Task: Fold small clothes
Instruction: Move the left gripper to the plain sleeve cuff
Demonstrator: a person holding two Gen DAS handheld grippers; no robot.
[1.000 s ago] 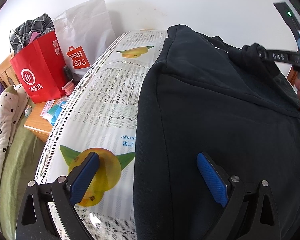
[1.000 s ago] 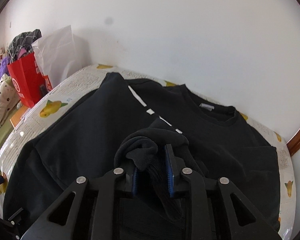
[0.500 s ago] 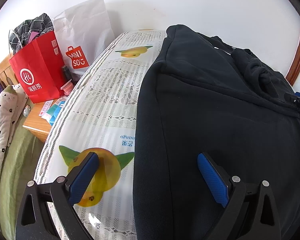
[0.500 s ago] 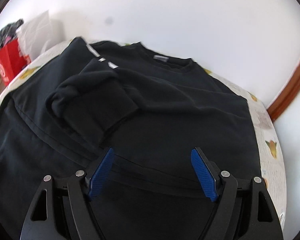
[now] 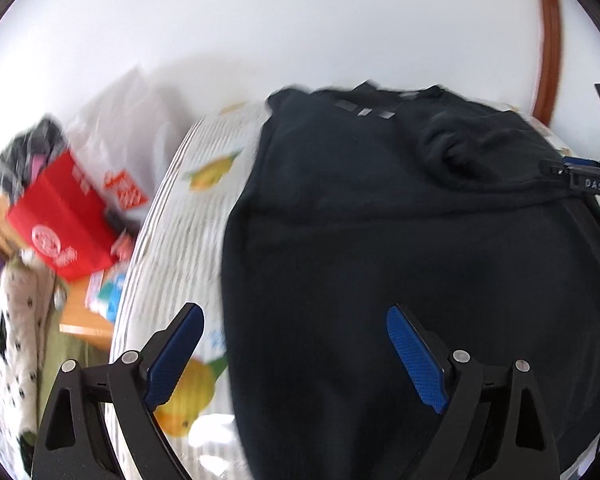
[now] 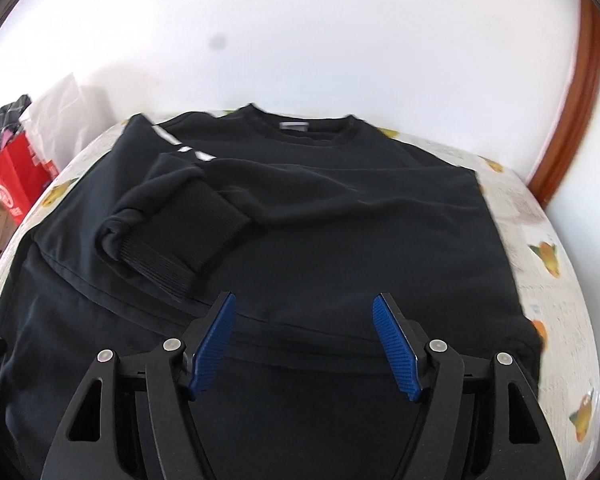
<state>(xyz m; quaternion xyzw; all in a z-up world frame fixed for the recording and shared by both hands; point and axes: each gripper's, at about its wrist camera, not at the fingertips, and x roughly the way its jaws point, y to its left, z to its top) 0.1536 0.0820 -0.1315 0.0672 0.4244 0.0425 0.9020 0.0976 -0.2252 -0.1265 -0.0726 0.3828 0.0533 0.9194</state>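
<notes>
On the fruit-print cloth (image 6: 548,248), both the left gripper (image 5: 296,356) and right gripper (image 6: 304,344) gape empty, so the loosely bunched cuff (image 6: 188,236) at centre left may unroll off the sweatshirt (image 6: 360,240).

"DAS" reads on the right gripper (image 5: 592,184); bag prints are blurred.

Bright, even daylight, soft shadows on white wall (image 6: 340,40). Left wrist view motion-blurred, esp. red bag (image 5: 64,232) at left; right wrist view mostly sharp. Fisheye bends edges, dark vignette in corners. Black sweatshirt (image 6: 320,220) underexposed, little detail.
</notes>
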